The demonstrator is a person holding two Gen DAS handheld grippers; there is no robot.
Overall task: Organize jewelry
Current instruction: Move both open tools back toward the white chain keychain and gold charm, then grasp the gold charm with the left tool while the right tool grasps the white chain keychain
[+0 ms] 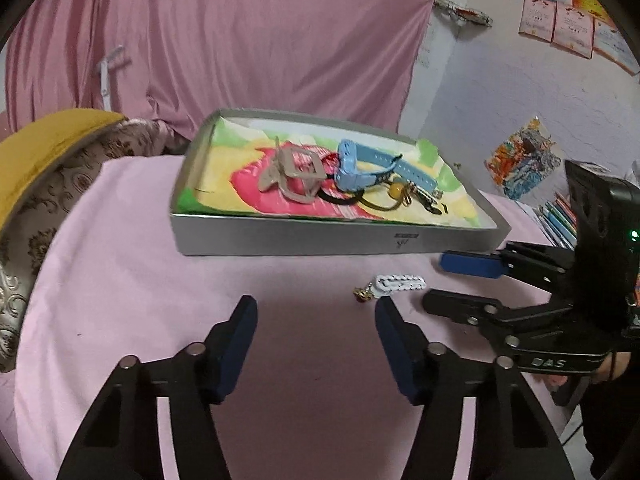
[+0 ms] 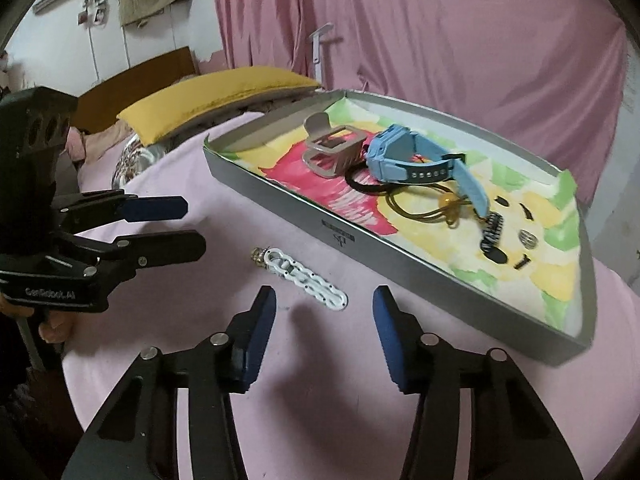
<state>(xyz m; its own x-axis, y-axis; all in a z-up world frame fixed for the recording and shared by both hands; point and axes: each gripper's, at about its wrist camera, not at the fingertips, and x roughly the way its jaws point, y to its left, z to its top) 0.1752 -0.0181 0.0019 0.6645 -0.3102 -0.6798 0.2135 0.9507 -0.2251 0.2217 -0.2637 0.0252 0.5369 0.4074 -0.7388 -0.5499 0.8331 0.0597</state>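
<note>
A pink curtain [image 1: 240,40] fills the back of both views, from ten to two o'clock. Below it a desk under a pink cloth [image 1: 120,280] carries everything else. A yellow cushion [image 2: 212,96] lies past the desk's far edge, at ten o'clock in the right wrist view.

On the cloth stands a shallow grey tray [image 2: 400,264] lined with a painted sheet in red, yellow and green. In the left wrist view it sits at twelve o'clock, in the right wrist view at one to three o'clock. Inside it lie a blue watch [image 2: 404,156], a beige strap with a square frame [image 2: 332,148] just beside the watch at its nine o'clock, dark hair ties with an amber bead [image 2: 448,204], and a small metal ring [image 2: 529,237] nearer the tray's right end.

The left tongs [image 1: 316,340] stand half open over bare cloth with nothing between the blue pads. The right tongs [image 2: 324,328] are likewise part open and empty.

The white chain-link piece [image 2: 306,278] with a small gold charm at one end lies flat on the cloth outside the tray, near its front wall. From the right tongs it is at eleven o'clock, just ahead of the tips; from the left tongs it is at one o'clock, just beyond the right pad. Neither pair touches it.
</note>
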